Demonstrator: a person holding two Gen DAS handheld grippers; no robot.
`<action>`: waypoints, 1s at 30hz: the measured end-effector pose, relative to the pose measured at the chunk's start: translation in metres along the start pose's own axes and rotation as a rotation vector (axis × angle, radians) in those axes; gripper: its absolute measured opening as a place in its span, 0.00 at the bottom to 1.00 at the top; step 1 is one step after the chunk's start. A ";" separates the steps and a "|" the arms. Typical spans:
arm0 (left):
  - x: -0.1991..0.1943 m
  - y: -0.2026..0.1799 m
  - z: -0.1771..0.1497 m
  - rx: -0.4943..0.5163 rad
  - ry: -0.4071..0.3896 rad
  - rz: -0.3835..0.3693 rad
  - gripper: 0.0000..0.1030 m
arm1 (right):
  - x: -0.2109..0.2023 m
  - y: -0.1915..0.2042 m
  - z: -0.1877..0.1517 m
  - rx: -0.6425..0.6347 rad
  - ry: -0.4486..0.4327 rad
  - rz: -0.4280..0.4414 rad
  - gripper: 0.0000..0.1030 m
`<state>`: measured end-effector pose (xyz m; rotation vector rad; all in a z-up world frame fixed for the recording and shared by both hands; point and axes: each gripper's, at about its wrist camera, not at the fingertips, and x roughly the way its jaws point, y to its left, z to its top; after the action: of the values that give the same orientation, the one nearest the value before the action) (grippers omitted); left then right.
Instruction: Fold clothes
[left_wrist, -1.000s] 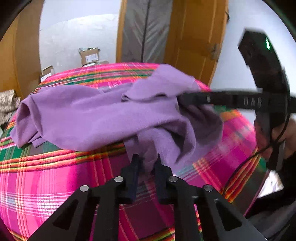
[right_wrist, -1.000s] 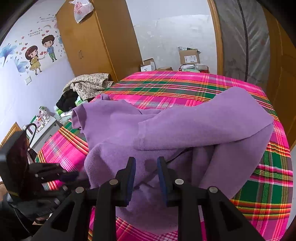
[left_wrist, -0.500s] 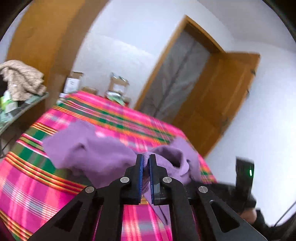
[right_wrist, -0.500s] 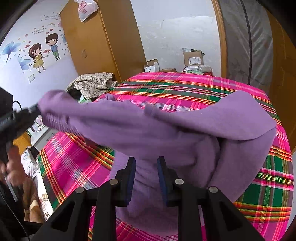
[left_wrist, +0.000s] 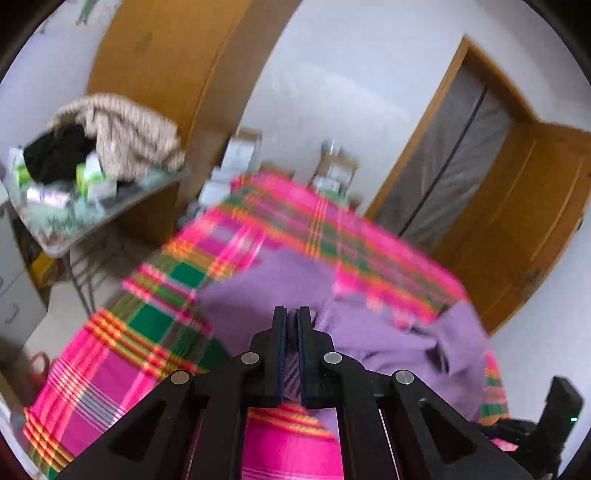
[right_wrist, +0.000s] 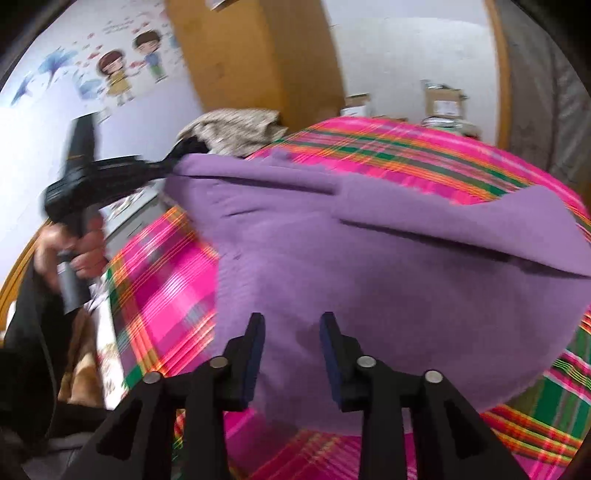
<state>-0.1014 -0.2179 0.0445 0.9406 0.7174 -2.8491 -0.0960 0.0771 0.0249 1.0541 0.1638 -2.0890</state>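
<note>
step in hand: we judge this to be the spreading-out before any fold; the purple garment (right_wrist: 369, 258) is drawn out across the bed (right_wrist: 424, 155) from one edge, not yet flat

left hand-held gripper (left_wrist: 291, 325): we see it clamped on a pinch of purple cloth, the fabric showing in the narrow slit between the jaws; in the right wrist view it holds that edge stretched out to the left, above the bed's side

right hand-held gripper (right_wrist: 291, 332): its jaws are opening; purple cloth lies beneath and between them, but the pads do not press on it, so we read it as letting go

garment: mostly on the bed, rumpled toward the right side, with creases running across it; which part the left hand-held gripper has we cannot tell

next move, as we judge it: the right one needs a fresh hold on another edge, then both draw the cloth taut and lay it flat; a loose pinch could slip

surface: a bed under a pink, green and orange plaid cover, soft and yielding

room: a side counter (left_wrist: 92, 214) with heaped clothes (left_wrist: 122, 133) and small clutter; wooden wardrobe (right_wrist: 258, 55); cardboard boxes (right_wrist: 443, 99) at the far wall; an open wooden door (left_wrist: 517, 221); cartoon wall stickers (right_wrist: 129, 66); both views blurred
</note>
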 end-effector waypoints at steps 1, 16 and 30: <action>0.005 0.004 -0.005 -0.008 0.022 0.004 0.06 | 0.003 0.005 -0.002 -0.017 0.013 0.013 0.35; -0.002 0.018 -0.044 -0.061 0.095 -0.051 0.23 | 0.027 0.043 -0.032 -0.261 0.145 0.050 0.49; -0.039 0.002 -0.065 -0.051 0.089 -0.100 0.23 | 0.015 0.085 -0.023 -0.299 0.087 0.183 0.27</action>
<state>-0.0336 -0.1942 0.0203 1.0595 0.8661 -2.8735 -0.0283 0.0193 0.0171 0.9407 0.3953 -1.7896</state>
